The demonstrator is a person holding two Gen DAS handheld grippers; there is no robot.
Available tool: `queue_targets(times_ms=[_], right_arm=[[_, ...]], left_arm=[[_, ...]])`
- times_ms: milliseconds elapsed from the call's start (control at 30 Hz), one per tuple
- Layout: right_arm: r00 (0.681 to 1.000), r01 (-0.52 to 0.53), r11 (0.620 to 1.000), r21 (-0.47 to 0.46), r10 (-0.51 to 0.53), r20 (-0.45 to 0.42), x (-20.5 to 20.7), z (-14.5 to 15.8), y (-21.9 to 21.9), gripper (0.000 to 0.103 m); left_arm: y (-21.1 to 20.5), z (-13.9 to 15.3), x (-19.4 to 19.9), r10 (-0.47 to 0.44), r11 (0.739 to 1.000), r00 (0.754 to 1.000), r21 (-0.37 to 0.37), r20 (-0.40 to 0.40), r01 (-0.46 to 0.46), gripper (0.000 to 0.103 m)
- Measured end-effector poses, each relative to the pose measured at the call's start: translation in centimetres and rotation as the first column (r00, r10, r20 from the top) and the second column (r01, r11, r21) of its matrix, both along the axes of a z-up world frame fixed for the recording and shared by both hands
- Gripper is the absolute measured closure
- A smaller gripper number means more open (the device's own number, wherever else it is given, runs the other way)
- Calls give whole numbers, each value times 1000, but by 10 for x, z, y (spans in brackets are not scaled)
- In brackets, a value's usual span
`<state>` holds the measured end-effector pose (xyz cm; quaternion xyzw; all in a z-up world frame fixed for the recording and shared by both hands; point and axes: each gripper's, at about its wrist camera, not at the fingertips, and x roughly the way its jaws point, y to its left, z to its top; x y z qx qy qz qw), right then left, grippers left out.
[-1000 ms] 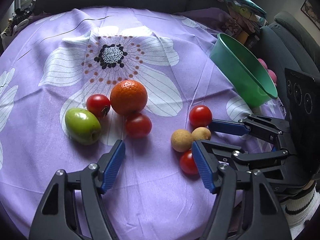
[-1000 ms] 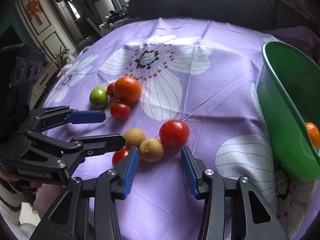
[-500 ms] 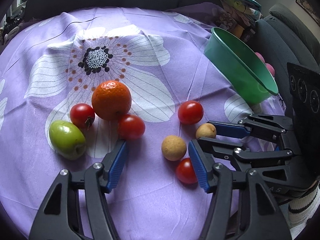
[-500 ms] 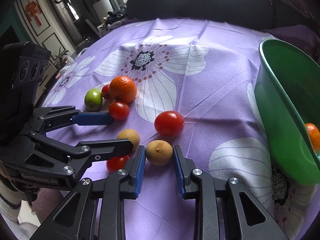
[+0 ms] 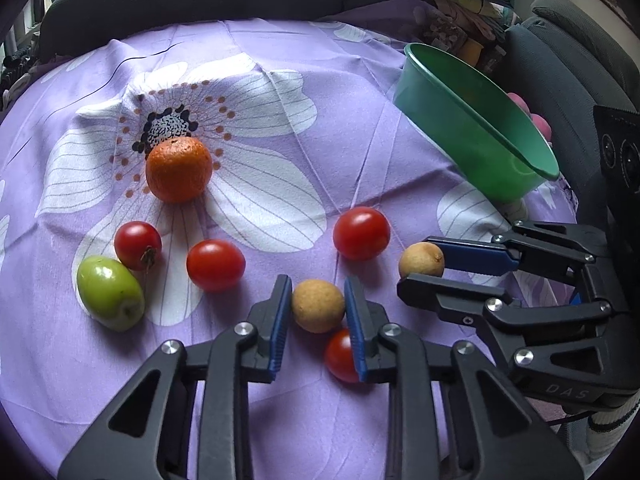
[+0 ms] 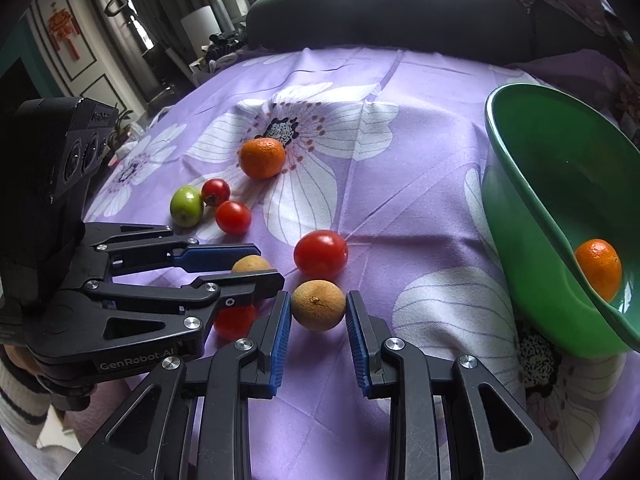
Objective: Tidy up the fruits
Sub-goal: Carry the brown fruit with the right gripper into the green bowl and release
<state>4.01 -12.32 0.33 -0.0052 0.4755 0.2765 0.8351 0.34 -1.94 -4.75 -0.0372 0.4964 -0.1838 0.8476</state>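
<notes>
Two tan round fruits lie on the purple flowered cloth. My left gripper (image 5: 316, 292) is shut on one tan fruit (image 5: 318, 306), its pads touching both sides. My right gripper (image 6: 318, 306) is shut on the other tan fruit (image 6: 318, 305), which also shows in the left wrist view (image 5: 421, 260). A small tomato (image 5: 340, 356) lies under the left gripper's right finger. Loose on the cloth are an orange (image 5: 179, 169), a green fruit (image 5: 110, 293) and three more tomatoes (image 5: 361, 233) (image 5: 216, 265) (image 5: 138, 245).
A tilted green bowl (image 6: 532, 240) stands at the right edge of the table and holds one orange (image 6: 599, 268). A dark sofa back (image 6: 384, 12) runs behind the table. Pink items (image 5: 538, 122) lie beyond the bowl.
Both grippers have moved forward and closed, each around its tan fruit. The two tan fruits, touching a second ago, now lie apart.
</notes>
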Motion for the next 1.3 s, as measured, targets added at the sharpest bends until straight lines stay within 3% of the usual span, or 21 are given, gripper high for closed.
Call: queue_targets(times_ms=[267, 600, 1033, 1300], right_arm=[[999, 4, 1000, 15, -5, 47, -6, 15, -4, 74], [989, 41, 999, 22, -43, 145, -10, 44, -17, 74], [947, 216, 976, 1, -210, 242, 3, 66, -73, 74], [919, 306, 952, -18, -290, 268, 11, 67, -101, 74]], left_arm=[[6, 17, -8, 15, 999, 1000, -38, 12, -15, 77], [-9, 58, -1, 0, 996, 996, -85, 88, 8, 76], [-60, 91, 32, -100, 990, 979, -83, 179, 116, 76], [-99, 89, 55, -171, 981, 967, -58, 188, 185, 76]])
